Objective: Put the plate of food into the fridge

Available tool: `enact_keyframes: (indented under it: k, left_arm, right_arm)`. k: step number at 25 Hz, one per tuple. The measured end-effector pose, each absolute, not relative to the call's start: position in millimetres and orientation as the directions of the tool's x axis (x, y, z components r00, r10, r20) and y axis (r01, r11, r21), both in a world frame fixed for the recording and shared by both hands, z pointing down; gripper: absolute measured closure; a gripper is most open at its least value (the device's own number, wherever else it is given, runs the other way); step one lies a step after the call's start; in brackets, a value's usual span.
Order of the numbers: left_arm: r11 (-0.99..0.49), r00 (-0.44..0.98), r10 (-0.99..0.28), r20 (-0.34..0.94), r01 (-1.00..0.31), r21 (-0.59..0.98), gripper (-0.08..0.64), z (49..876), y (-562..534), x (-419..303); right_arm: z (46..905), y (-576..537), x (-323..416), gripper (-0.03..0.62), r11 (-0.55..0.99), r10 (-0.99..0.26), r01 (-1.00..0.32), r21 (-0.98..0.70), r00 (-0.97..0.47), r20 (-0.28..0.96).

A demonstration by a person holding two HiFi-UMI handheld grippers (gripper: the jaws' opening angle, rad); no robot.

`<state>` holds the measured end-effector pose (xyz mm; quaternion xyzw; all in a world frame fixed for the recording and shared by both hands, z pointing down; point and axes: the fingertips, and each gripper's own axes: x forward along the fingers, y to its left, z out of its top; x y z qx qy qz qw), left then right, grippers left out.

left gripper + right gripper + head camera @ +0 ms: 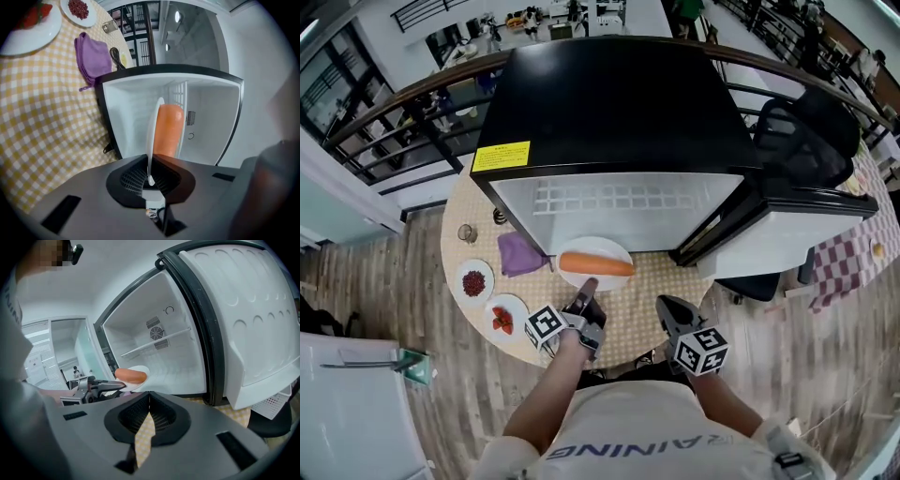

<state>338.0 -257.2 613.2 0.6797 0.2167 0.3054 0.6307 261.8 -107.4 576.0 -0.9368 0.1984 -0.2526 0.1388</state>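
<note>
Far left on the round checked surface (459, 211) sit two small plates, one of dark red beans (474, 281) and one of brighter red food (504, 318). A small glass (467, 232) stands behind them and a purple cloth (520, 254) lies to their right. All are well apart from my work, so nothing blocks the way in.

Next comes my left gripper (586, 289). Its jaws are narrow and pinch the near rim of the white plate (609, 246), a thin edge that needs only a small gap. One long orange food (596, 264) lies across the plate. I hold the plate about level, I judge so the food does not roll. It is just outside the mouth of the fridge (619, 103), not yet inside.

The fridge stands in the middle, black outside, white within, with a wire shelf (159, 344) and bare space below. I judge the plate is headed for that lower space.

To the right, my right gripper (667, 305) hangs near the surface, its jaws together on nothing, out of the plate's path. Furthest right, the door (787, 234) stands swung wide, which leaves the opening free.
</note>
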Motion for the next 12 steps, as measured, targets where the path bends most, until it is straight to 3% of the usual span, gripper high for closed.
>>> enact_keyframes:
  k: [12]
  left_arm:
    - [-0.135, 0.747, 0.632, 0.209, -0.160, 0.978, 0.532, 649.1, -212.6, 419.9]
  right_arm:
    - [579.7, -88.0, 259.6, 0.569, -0.869, -0.476, -0.339, -0.360, 0.770, 0.424]
